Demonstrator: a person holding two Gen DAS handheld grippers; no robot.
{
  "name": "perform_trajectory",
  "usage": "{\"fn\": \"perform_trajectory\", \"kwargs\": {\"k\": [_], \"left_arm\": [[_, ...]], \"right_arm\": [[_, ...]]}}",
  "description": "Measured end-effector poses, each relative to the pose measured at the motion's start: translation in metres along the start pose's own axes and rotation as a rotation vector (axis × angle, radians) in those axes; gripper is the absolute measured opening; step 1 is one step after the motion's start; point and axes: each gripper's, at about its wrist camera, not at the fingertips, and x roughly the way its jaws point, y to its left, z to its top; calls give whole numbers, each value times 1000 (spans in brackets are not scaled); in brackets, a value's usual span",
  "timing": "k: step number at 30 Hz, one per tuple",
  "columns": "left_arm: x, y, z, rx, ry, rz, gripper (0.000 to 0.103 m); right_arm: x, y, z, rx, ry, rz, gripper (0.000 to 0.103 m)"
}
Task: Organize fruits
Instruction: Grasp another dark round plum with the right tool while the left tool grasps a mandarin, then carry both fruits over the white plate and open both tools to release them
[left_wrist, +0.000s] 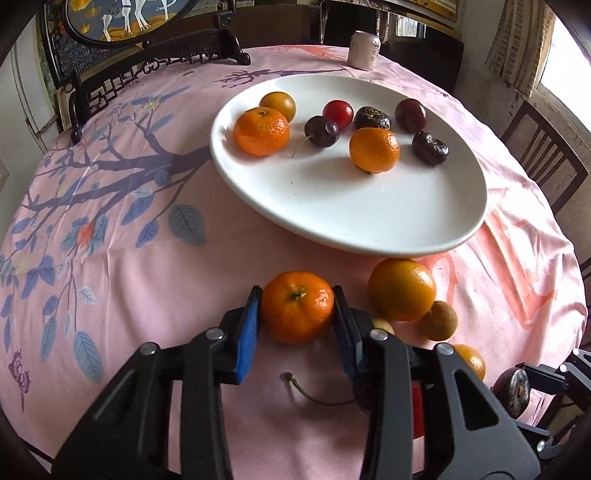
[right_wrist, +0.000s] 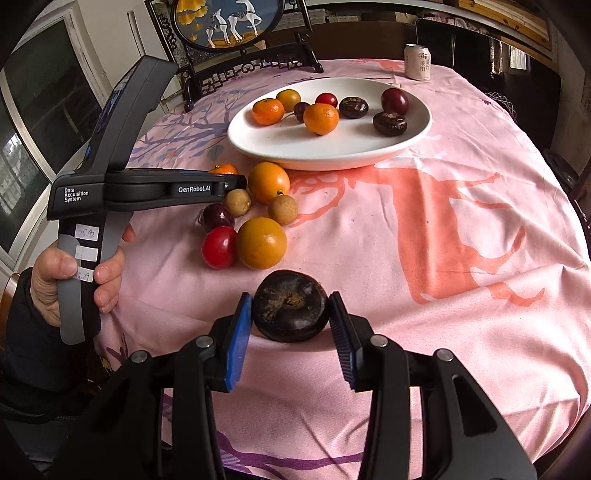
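Observation:
My left gripper (left_wrist: 297, 308) is shut on a mandarin (left_wrist: 297, 306) on the pink tablecloth, just in front of the white plate (left_wrist: 369, 221). My right gripper (right_wrist: 290, 310) is shut on a dark water chestnut (right_wrist: 290, 310) near the table's front edge. The plate (right_wrist: 332, 147) holds two mandarins, a yellow fruit, a red fruit, dark plums and two dark chestnuts. Loose fruit lies beside the left gripper: an orange (left_wrist: 402, 289), a longan (left_wrist: 438, 320), and in the right wrist view two oranges (right_wrist: 261, 242), a red fruit (right_wrist: 219, 247), a plum (right_wrist: 218, 218) and two longans (right_wrist: 282, 209).
A drink can (left_wrist: 364, 50) stands behind the plate at the table's far edge. A dark carved stand with a round picture (right_wrist: 227, 22) sits at the far left. A loose stem (left_wrist: 314, 395) lies under my left gripper. Chairs (left_wrist: 543, 155) surround the table.

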Motion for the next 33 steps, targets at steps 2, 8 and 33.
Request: {"fn": "perform_trajectory", "kwargs": {"k": [2, 8, 33], "left_arm": [[-3, 0, -4, -7, -4, -4, 37], [-33, 6, -15, -42, -53, -32, 37], [5, -1, 164, -44, -43, 44, 37]], "right_arm": [[-2, 1, 1, -1, -5, 0, 43], [-9, -1, 9, 13, -37, -9, 43], [42, -59, 166, -9, -132, -148, 42]]}}
